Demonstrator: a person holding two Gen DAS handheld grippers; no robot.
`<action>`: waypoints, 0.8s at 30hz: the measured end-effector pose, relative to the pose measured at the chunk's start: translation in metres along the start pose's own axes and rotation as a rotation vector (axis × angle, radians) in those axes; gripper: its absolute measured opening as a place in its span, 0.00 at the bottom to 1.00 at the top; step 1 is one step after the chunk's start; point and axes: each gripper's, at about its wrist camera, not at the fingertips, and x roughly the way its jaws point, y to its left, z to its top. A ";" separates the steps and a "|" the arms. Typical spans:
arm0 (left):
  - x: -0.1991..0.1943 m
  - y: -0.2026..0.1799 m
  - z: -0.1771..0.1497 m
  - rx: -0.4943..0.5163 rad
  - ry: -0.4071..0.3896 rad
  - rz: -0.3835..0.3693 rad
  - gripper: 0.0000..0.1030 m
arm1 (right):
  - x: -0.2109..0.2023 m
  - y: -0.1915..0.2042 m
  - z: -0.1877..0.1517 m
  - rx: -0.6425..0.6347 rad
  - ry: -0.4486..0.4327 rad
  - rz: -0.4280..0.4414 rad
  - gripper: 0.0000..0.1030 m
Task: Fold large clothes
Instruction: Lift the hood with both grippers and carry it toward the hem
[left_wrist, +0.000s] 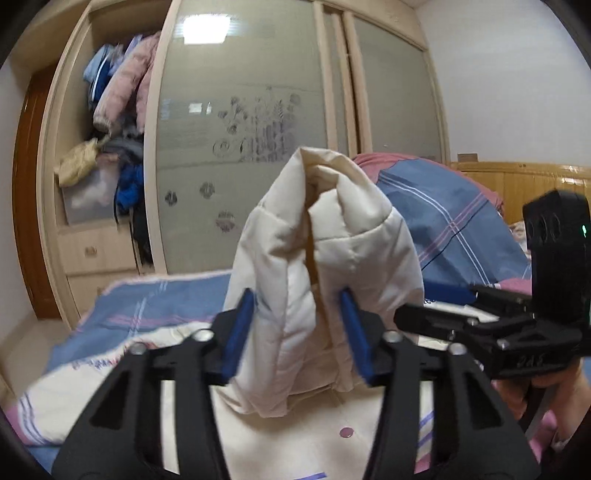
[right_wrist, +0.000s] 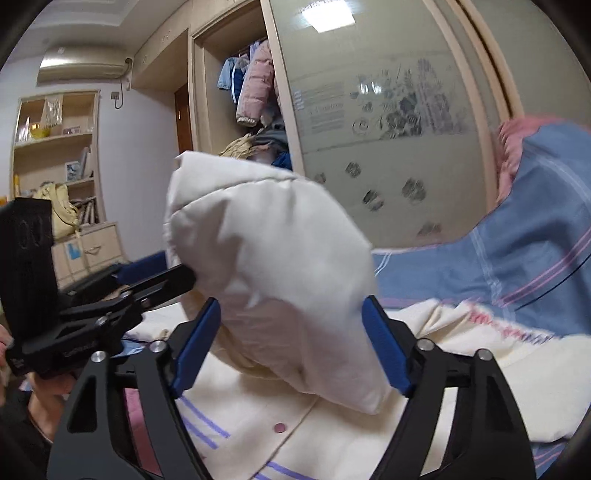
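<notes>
Both the left gripper (left_wrist: 295, 332) and the right gripper (right_wrist: 291, 347) clamped the cream padded jacket (left_wrist: 317, 258), side by side, its bulk rising above the bed (left_wrist: 155, 310).

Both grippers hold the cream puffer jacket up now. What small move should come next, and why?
Probably lower both together toward the bed: the left gripper and right gripper each pinch the cream jacket, which hangs bunched in the air.

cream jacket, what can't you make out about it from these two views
- Left wrist: cream jacket lower part hidden behind the left tool.
- Right wrist: its front is turned away; the right tool covers the hem.
- Both views: overall shape and sleeves bunched, so fold progress is unclear.
</notes>
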 end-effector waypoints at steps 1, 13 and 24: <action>0.007 0.004 -0.003 -0.020 0.016 0.002 0.33 | 0.003 0.001 -0.005 0.015 0.020 -0.021 0.64; 0.005 0.020 -0.024 -0.072 0.010 0.068 0.90 | 0.005 0.011 -0.020 -0.066 0.051 -0.123 0.97; -0.003 0.013 -0.034 -0.077 0.083 0.026 0.09 | 0.004 0.013 -0.031 -0.077 0.132 -0.041 0.58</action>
